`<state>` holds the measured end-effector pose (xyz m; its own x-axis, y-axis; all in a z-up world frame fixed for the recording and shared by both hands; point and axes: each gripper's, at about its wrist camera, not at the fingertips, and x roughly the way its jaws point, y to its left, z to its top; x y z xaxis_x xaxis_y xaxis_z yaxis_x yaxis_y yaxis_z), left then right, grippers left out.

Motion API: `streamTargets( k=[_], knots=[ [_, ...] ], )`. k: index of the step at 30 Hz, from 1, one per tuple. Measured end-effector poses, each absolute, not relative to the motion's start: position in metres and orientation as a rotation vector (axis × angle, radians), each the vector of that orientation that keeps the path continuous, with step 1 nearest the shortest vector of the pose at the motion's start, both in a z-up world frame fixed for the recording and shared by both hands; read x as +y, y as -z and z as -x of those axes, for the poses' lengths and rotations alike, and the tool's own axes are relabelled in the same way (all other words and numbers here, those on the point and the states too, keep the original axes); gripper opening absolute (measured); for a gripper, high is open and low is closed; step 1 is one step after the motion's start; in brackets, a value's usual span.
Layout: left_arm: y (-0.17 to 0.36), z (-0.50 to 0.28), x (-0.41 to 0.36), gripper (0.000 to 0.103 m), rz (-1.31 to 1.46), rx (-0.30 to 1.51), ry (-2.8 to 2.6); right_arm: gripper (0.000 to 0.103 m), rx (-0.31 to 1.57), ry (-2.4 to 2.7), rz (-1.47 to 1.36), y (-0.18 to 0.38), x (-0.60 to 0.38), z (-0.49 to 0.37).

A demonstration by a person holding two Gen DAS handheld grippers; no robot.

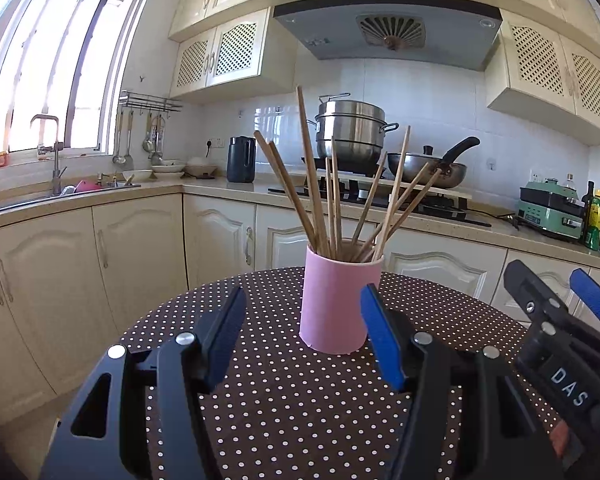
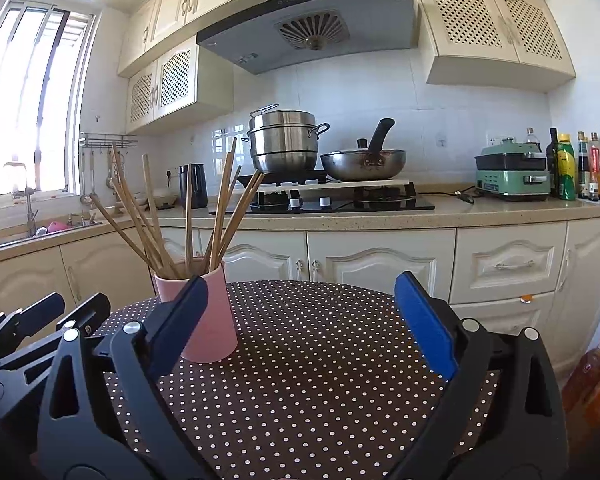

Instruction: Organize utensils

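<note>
Both sets of fingers stand apart and empty; ahead of the left gripper [image 1: 302,328], the pink cylindrical cup [image 1: 338,304] of splayed wooden chopsticks [image 1: 328,196] could tip if nudged.

bare dotted table [image 2: 320,360] right of pink cup [image 2: 208,320], splayed chopsticks [image 2: 156,216] above

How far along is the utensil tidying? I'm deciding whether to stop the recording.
Done, by the look of it: the chopsticks stand bunched in the pink cup on the dotted table. In hand: nothing; the left gripper and right gripper are both open and empty. Left: no loose utensils show on the table, so little seems to remain.
</note>
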<state>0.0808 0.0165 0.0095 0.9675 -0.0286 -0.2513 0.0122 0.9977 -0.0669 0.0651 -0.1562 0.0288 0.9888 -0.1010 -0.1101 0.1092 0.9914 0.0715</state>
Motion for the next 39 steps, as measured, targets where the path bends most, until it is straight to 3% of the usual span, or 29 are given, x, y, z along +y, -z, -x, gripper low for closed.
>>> streamTargets(
  k=[39],
  knots=[
    [-0.007, -0.082, 0.019, 0.066, 0.071, 0.268, 0.027, 0.094, 0.152, 0.127, -0.082, -0.026, -0.161, -0.072]
  ],
)
